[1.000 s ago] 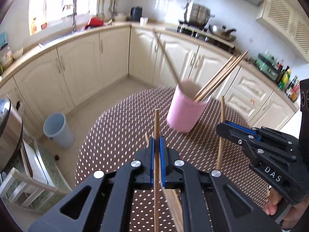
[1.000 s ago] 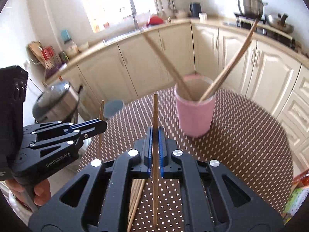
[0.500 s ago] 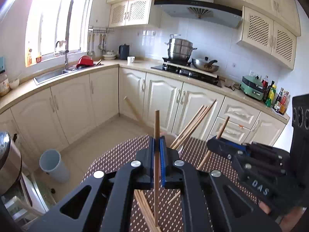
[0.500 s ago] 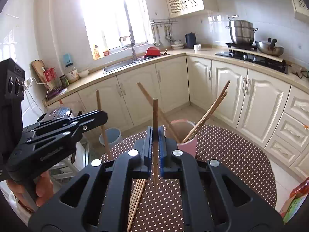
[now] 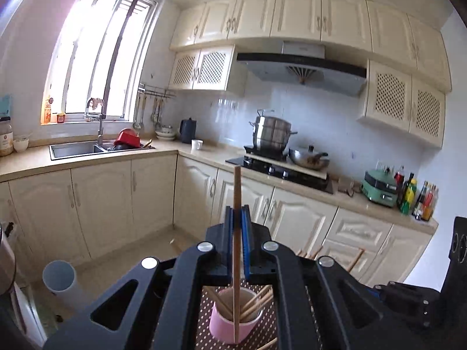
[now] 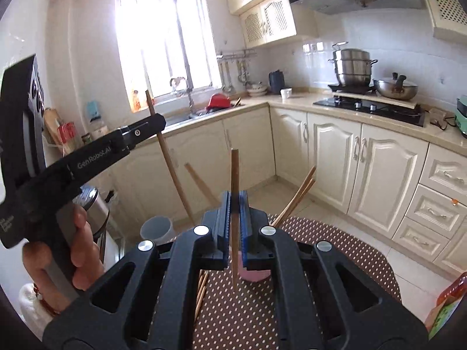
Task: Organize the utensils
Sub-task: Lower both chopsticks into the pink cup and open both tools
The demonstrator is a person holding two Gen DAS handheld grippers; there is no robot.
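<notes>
Cream cabinets line a sunlit kitchen, with a barred window above the steel sink.

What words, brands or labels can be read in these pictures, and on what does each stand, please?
"GenRobot.AI": on the side of the left gripper, seen from the right wrist.
More white print at that gripper's rear edge: too small to read.
Range hood badge: blurred.
Jar label by the sink: too small.
Bottles at the counter's end: labels unreadable.
Colourful box at the right edge: no legible text.
</notes>
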